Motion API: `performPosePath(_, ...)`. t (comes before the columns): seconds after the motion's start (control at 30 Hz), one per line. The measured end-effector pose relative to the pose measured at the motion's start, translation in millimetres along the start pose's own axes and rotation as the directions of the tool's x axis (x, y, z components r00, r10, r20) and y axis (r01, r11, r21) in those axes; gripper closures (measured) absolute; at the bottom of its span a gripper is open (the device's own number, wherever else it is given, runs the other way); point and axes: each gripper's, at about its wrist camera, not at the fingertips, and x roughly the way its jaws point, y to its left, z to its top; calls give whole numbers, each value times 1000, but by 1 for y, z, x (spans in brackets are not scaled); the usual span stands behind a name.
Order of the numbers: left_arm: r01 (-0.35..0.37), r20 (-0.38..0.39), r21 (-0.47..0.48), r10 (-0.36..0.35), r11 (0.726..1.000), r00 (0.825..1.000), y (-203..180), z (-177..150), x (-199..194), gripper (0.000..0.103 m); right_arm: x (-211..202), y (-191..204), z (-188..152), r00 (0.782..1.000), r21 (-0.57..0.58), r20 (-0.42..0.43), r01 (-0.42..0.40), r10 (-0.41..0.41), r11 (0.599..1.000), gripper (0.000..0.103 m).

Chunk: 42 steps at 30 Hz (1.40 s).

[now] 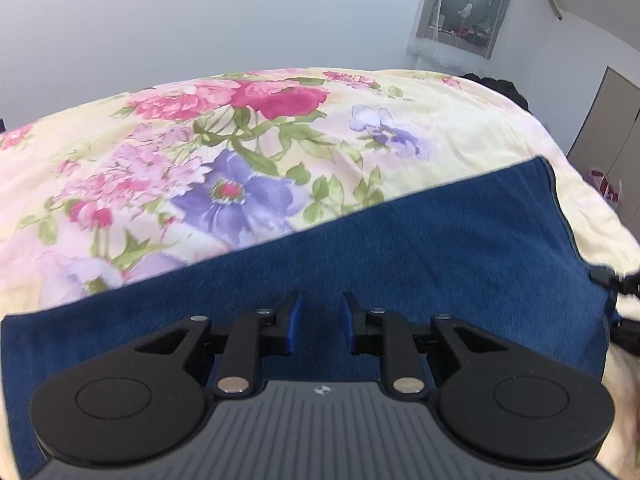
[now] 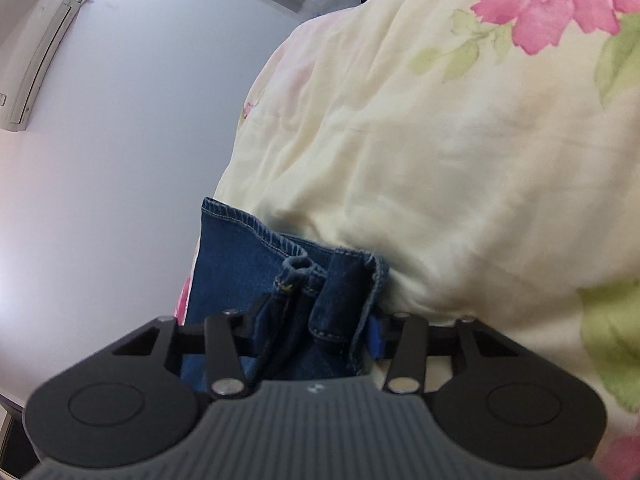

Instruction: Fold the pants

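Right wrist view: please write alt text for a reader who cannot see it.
Bunched blue denim pants, hem stitching visible, sit between the jaws of the black right gripper. Behind lies a cream floral quilt, and a plain white wall is at left.

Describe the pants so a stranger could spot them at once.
Find the bed, covered by a pale yellow bedspread printed with pink and purple flowers. The pants lie across its near side, under the left gripper. They are the only plain dark blue denim there, with pale stitched hems.

Home bedroom, bed (image 1: 460,120) lying under a floral quilt (image 1: 240,152), curtained window (image 1: 468,4) showing behind, wall air conditioner (image 2: 36,60) hanging above, cupboard doors (image 1: 604,140) standing alongside.
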Motion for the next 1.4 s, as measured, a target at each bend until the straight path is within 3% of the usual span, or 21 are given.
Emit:
performPosePath(0.17, -33, -2, 34, 33, 999, 999, -7, 22, 30, 77, -7, 14, 3, 1000, -122, 4, -8, 8, 993, 82)
performPosePath(0.33, -72, -8, 40, 72, 997, 997, -13, 28, 53, 78, -15, 43, 6, 1000, -237, 7, 11, -9, 971, 86)
performPosePath(0.43, -90, 0, 32, 90, 995, 996, -15, 27, 46, 78, -17, 56, 11, 1000, -281, -2, 25, -26, 959, 86)
performPosePath(0.5, -97, -1, 76, 97, 992, 995, -24, 20, 29, 78, -16, 63, 14, 999, -297, -9, 35, -39, 954, 86)
performPosePath(0.67, -18, -28, 141, 23, 990, 999, -52, -20, -14, 78, -20, 85, 12, 999, -351, -1, 47, -51, 935, 87)
performPosePath(0.83, 76, -68, 93, -70, 993, 995, -70, -58, -38, 84, -31, 114, 9, 999, -421, 10, 46, -46, 906, 87)
performPosePath(1.1, 172, -113, 16, -169, 985, 979, -60, -66, -70, 84, -59, 187, -25, 999, -631, 36, 24, -1, 775, 88)
performPosePath(1.23, 133, -69, -18, -134, 991, 989, -22, -68, -116, 84, -68, 230, -57, 998, -738, 56, 25, 25, 674, 88)
performPosePath(1.4, 24, 1, -68, -24, 997, 1000, 45, -66, -179, 84, -72, 283, -110, 998, -838, 51, 17, 47, 546, 88)
